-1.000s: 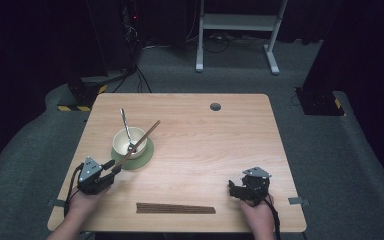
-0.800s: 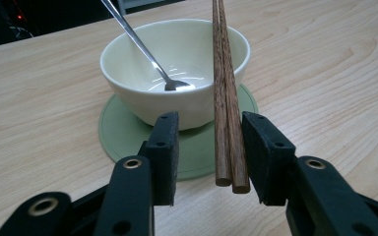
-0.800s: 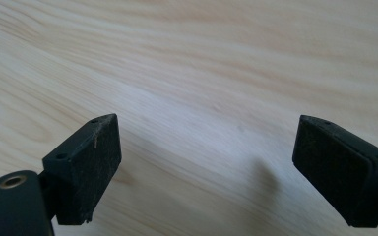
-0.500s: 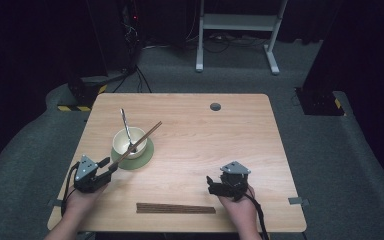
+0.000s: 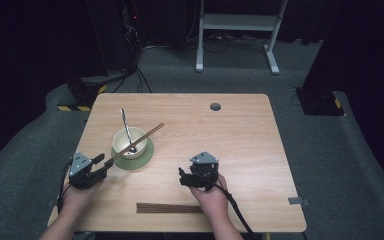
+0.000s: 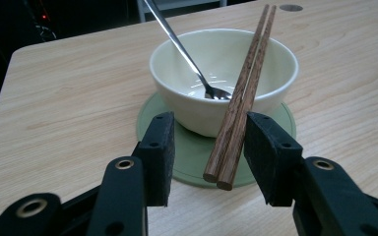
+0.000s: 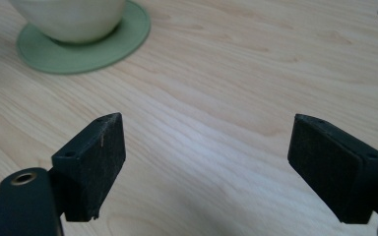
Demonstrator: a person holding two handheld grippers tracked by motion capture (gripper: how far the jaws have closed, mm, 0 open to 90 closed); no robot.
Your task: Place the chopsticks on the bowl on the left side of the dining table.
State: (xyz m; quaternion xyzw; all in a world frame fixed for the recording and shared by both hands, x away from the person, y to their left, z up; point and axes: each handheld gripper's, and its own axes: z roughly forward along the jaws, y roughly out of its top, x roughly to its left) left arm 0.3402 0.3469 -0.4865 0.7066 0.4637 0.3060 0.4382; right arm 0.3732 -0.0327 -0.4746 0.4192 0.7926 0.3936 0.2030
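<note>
Left gripper (image 6: 209, 147) jaws have just been opening; chopsticks (image 6: 241, 101) lie between them, unpressed, propped across the bowl (image 6: 224, 78) on its green saucer (image 6: 197, 152). Right gripper (image 7: 206, 167) jaws parted wide, just closing slightly, nothing between, over bare table (image 7: 226, 73).

Second chopstick pair (image 5: 169, 207), table grommet (image 5: 215, 106)

Bright overhead-lit table (image 5: 240, 135), dark surroundings, blurred near jaws.
</note>
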